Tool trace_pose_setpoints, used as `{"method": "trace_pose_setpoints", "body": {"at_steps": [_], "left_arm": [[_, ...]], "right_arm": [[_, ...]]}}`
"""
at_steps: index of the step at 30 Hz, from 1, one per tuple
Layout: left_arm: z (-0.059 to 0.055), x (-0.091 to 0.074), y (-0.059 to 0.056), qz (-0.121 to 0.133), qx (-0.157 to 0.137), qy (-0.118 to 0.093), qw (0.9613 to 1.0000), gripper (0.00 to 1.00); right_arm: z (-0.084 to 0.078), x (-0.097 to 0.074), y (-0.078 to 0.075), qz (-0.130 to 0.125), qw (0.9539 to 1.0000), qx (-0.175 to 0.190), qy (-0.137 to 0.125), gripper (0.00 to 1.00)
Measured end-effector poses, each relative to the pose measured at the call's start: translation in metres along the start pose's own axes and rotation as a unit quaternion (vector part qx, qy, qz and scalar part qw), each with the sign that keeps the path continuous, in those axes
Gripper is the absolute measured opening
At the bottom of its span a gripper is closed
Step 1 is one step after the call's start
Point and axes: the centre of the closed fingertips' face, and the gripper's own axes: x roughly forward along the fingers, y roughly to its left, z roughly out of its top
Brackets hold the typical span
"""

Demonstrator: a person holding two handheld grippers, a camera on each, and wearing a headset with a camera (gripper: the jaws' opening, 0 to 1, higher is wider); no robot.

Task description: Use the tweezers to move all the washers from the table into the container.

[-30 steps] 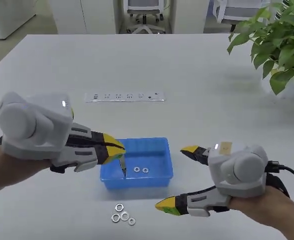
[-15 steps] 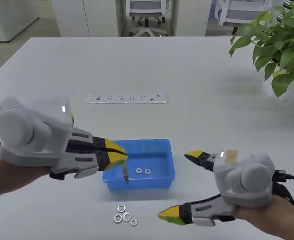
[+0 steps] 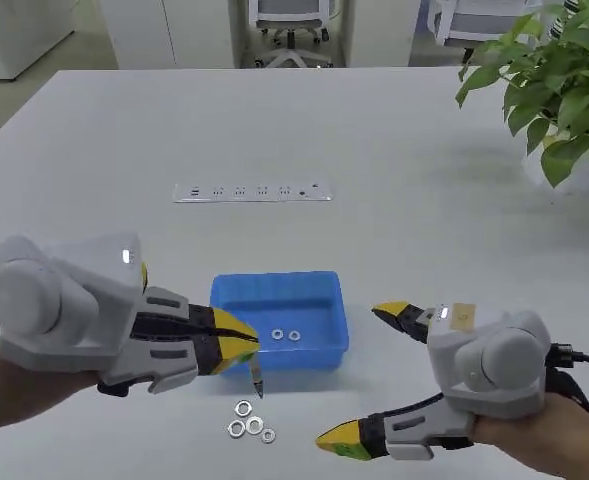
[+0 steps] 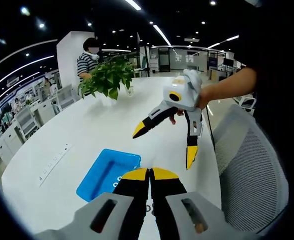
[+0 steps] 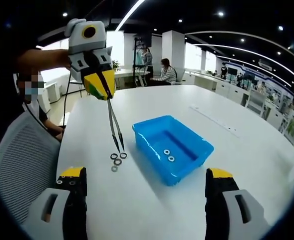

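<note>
Four washers (image 3: 250, 426) lie close together on the white table (image 3: 394, 160), just in front of the blue container (image 3: 274, 298). Two more washers (image 3: 285, 335) lie side by side on the floor of the container, near its front wall.

The tweezers (image 3: 255, 378) point down with their thin tips just beside the group of four washers. In the right gripper view the two tips stand a little apart and are right above the group; I cannot tell if they touch a washer.

The left claw (image 3: 242, 340) has its yellow tips pressed together on the upper end of the tweezers, and it holds them in front of the left corner of the container. In the left gripper view its two jaws meet with no gap between them.

The right claw (image 3: 352, 375) is spread wide and holds nothing. It stays to the right of the container, one tip near the right wall, the other lower, near the front edge of the table.

Behind the container a white power strip (image 3: 252, 193) lies flat on the table, and a green plant (image 3: 559, 85) stands at the far right.
</note>
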Motion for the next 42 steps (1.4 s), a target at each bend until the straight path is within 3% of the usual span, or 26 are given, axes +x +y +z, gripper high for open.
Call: {"method": "trace_pose_setpoints", "body": {"at_steps": [17, 31, 42], "left_arm": [[-0.011, 0.014, -0.016, -0.029, 0.004, 0.011, 0.9995, 0.04], [-0.024, 0.023, -0.019, -0.044, 0.017, 0.024, 0.9986, 0.04], [-0.025, 0.025, -0.017, -0.046, 0.018, 0.019, 0.9986, 0.04]], "right_arm": [[-0.007, -0.001, 0.006, 0.003, 0.9999, 0.005, 0.008, 1.00], [-0.014, -0.005, 0.010, 0.003, 0.9998, 0.014, 0.012, 1.00], [-0.014, -0.002, 0.017, 0.012, 0.9998, 0.015, 0.009, 0.99]]}}
